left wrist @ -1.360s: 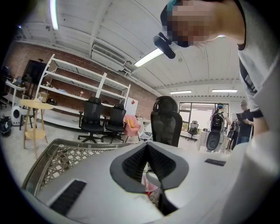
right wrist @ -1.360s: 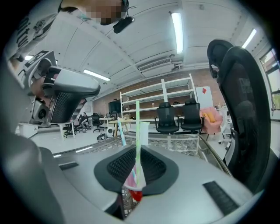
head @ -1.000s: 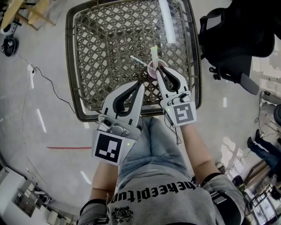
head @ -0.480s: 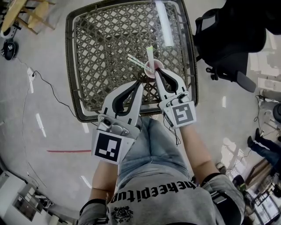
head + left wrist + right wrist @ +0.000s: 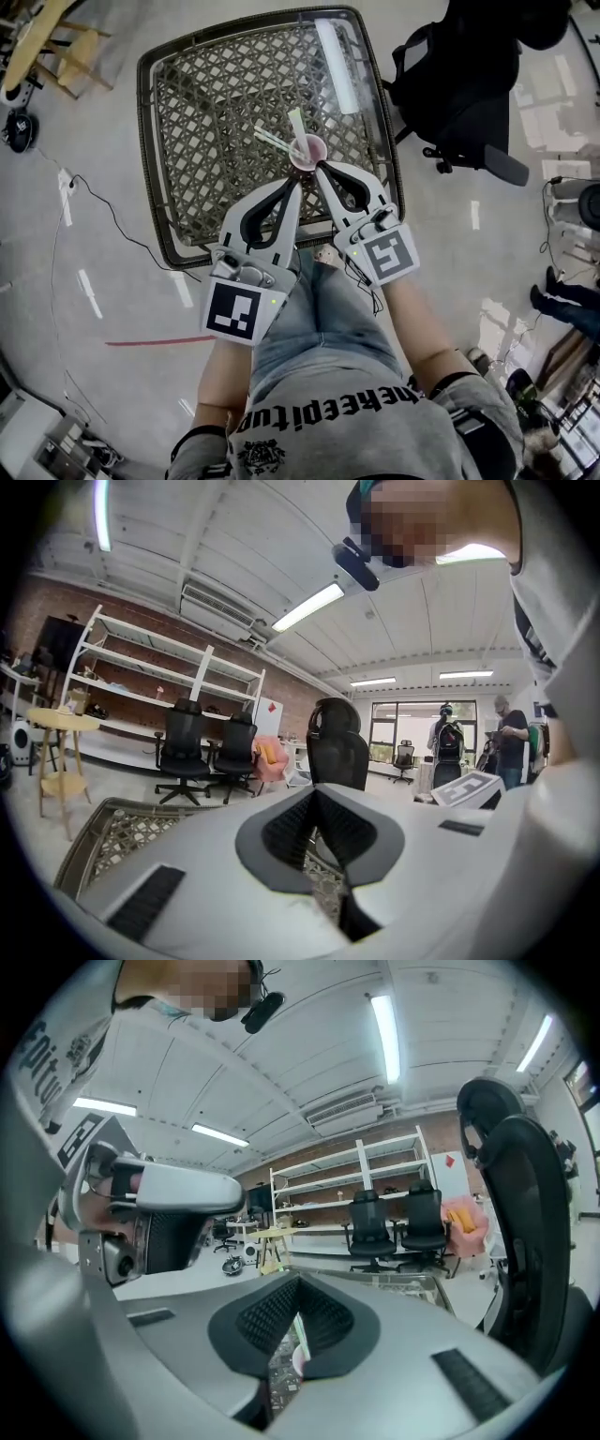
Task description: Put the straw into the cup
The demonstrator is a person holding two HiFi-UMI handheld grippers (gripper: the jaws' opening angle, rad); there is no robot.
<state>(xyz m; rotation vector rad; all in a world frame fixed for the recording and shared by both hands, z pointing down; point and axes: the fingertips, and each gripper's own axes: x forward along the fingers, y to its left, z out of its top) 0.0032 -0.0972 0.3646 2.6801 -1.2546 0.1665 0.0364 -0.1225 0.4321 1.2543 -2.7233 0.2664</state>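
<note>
**Two straws at the pink cup, both grippers closed**

At lower centre, the left gripper (image 5: 298, 184) has its jaws pressed together on nothing. Just right of it, the right gripper (image 5: 317, 168) is also closed tip to tip. Its tips are at the near rim of the pink cup (image 5: 307, 150), but contact is unclear. The cup stands mid-frame on the wicker table (image 5: 187, 112). A pale green straw (image 5: 296, 122) rises from it, and a white straw (image 5: 270, 140) slants off its left rim. A black office chair (image 5: 459, 84) sits at upper right.

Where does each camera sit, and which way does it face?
Head view: on the head, facing down at table, cup, left gripper, right gripper, legs.
Left gripper view: on that gripper, along its shut jaws towards chairs; shirt at right.
Right gripper view: likewise; cup seen through shut jaws; shirt above.
Shared: all show the table.
</note>
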